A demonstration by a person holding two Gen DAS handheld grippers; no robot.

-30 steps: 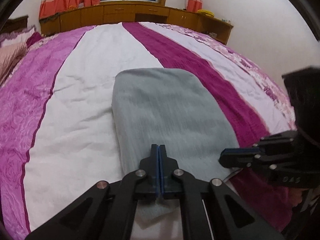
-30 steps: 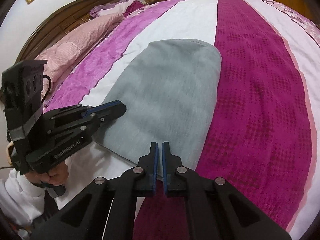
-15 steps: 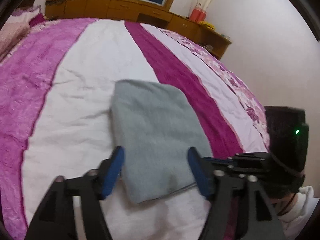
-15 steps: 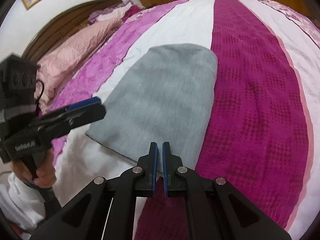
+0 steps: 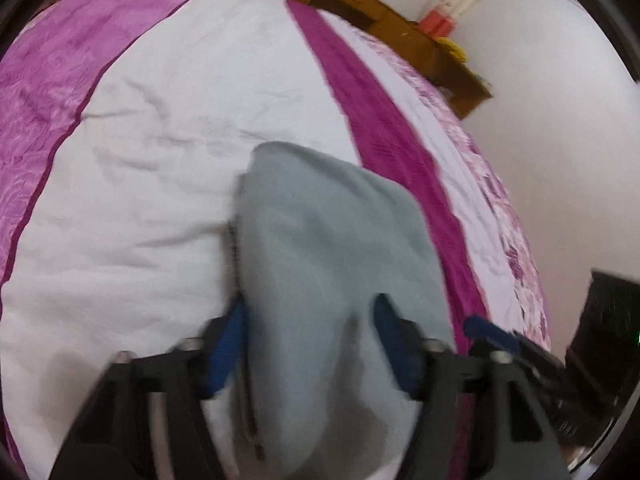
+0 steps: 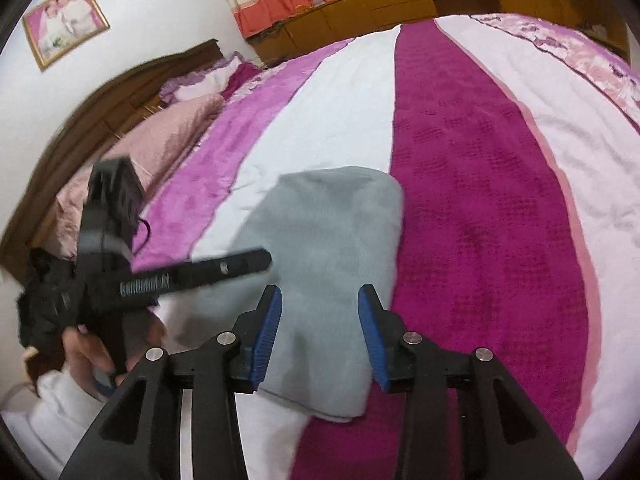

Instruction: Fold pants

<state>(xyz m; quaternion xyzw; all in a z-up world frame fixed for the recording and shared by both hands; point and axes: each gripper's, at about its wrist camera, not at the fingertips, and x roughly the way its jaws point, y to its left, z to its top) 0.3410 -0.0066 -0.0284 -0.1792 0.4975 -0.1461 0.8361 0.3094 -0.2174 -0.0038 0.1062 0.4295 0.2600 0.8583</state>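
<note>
Now both my grippers, left gripper (image 5: 310, 340) & right gripper (image 6: 320, 330), have jaws spread wide over the near end of the gray pants (image 6: 332, 248) on the bed (image 6: 480, 200). If I pinch only the top layer, the fold could slide apart.

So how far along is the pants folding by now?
Mostly done, it seems: the grey pants lie as a compact folded bundle on the bedspread. Both the left tongs and the right tongs are open, straddling its near edge. Perhaps one last fold or tidy remains.
</note>
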